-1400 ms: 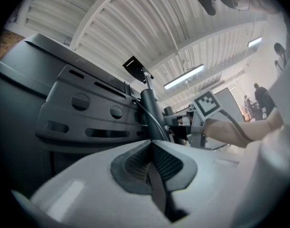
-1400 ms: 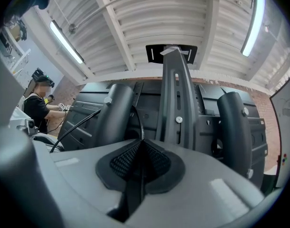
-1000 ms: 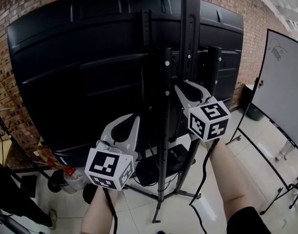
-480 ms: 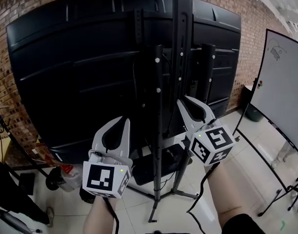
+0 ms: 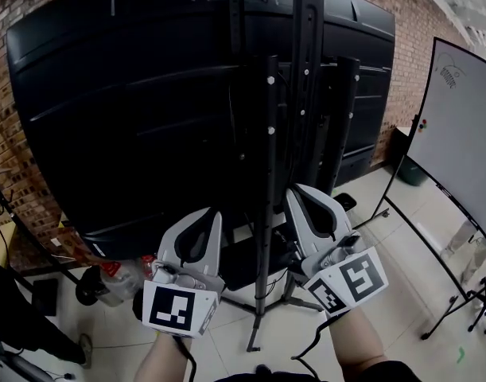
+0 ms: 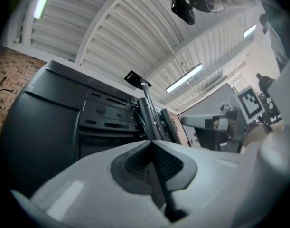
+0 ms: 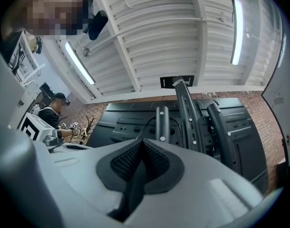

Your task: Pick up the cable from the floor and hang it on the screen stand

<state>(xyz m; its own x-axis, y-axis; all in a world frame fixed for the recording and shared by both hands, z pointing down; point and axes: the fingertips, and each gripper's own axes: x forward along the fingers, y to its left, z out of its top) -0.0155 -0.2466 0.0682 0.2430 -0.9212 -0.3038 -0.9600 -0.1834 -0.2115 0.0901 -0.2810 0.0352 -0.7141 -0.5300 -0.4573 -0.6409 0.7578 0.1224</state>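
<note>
The screen stand (image 5: 270,173) is a set of black upright poles behind a big black screen (image 5: 131,118). A thin black cable (image 7: 144,127) curves along the poles in the right gripper view; where it ends I cannot tell. My left gripper (image 5: 215,212) is low and left of the poles, shut and empty, its pads (image 6: 135,161) meeting. My right gripper (image 5: 293,190) is just right of the poles, clear of them. Its jaws have just been closing and now stand shut with nothing between the pads (image 7: 128,160). Dark cords trail from both grippers along my forearms.
A whiteboard (image 5: 457,126) on a wheeled frame stands at the right, with tripod legs (image 5: 457,317) below it. The stand's feet (image 5: 254,342) spread over the tiled floor. Bags and a bottle (image 5: 119,277) lie at the left by the brick wall (image 5: 8,173).
Both grippers have dropped lower and drawn back from the stand, the right one further. The right gripper's jaws have closed.
</note>
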